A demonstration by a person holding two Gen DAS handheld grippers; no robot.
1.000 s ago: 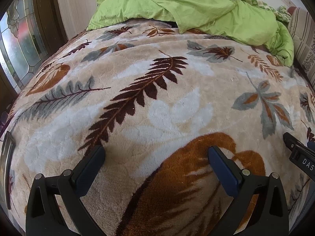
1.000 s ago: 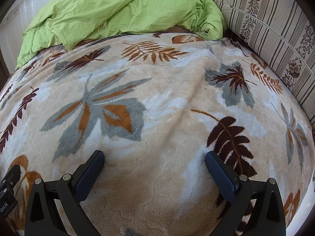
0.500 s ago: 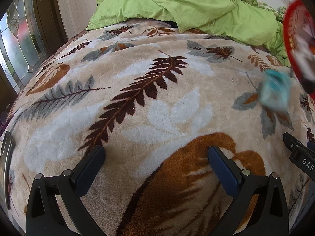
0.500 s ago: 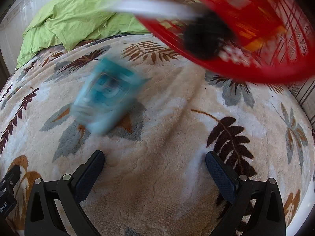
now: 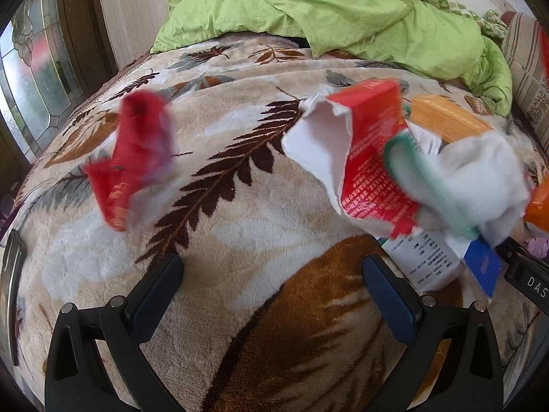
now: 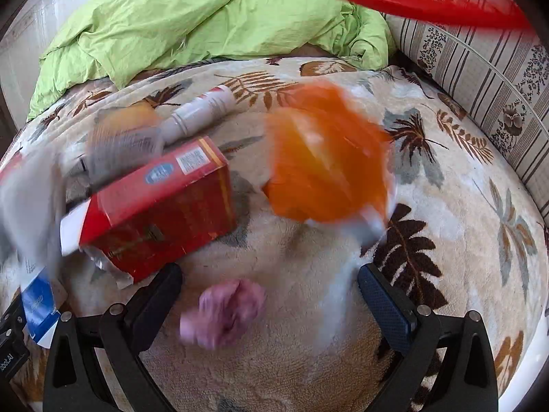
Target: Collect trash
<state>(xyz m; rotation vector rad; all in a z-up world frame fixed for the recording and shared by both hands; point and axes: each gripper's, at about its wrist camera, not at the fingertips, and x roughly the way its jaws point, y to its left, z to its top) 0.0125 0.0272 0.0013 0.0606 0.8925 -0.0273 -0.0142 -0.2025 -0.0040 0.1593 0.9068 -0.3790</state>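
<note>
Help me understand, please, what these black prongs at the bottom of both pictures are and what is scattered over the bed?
The prongs belong to hand-held tools, not a robot: a person carries a two-finger gripper in each hand, and a fisheye camera on each looks forward along its fingers. One picture comes from the left gripper, the other from the right gripper. Both are open and hold nothing. On the leaf-patterned blanket lies trash, much of it blurred: a red carton, a white bottle, an orange wrapper, a pink wad and a red packet. A green quilt is bunched behind.

Both wrist views face the blanket [image 5: 260, 226] closely.
</note>
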